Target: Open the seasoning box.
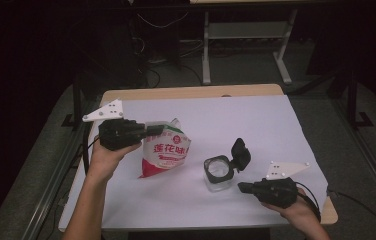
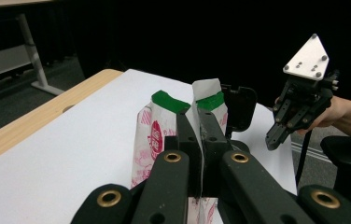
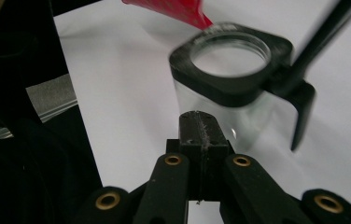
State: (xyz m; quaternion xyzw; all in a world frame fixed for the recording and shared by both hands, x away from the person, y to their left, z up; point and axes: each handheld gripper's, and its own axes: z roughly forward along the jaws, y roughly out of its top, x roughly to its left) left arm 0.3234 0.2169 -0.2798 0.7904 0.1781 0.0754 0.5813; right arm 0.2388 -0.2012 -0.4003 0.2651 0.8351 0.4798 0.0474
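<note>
- Left gripper (image 1: 152,131) clamped on the top edge of the seasoning bag (image 1: 165,150), held upright at 9 o'clock of the open jar (image 1: 219,173) on the white sheet (image 1: 256,120).
- Right gripper (image 1: 242,186) pressed together on nothing, just at 4 o'clock of the jar.
- Likely spill if tipped off-centre; narrow jar mouth.
- Jar unheld, hinged lid (image 1: 240,153) up; possibly knocked over by a bump.

The left gripper (image 2: 200,135) pinches the white, red-printed plastic bag with green top (image 2: 157,126); at two o'clock the right gripper (image 2: 276,140) hangs — jaws together.
</note>
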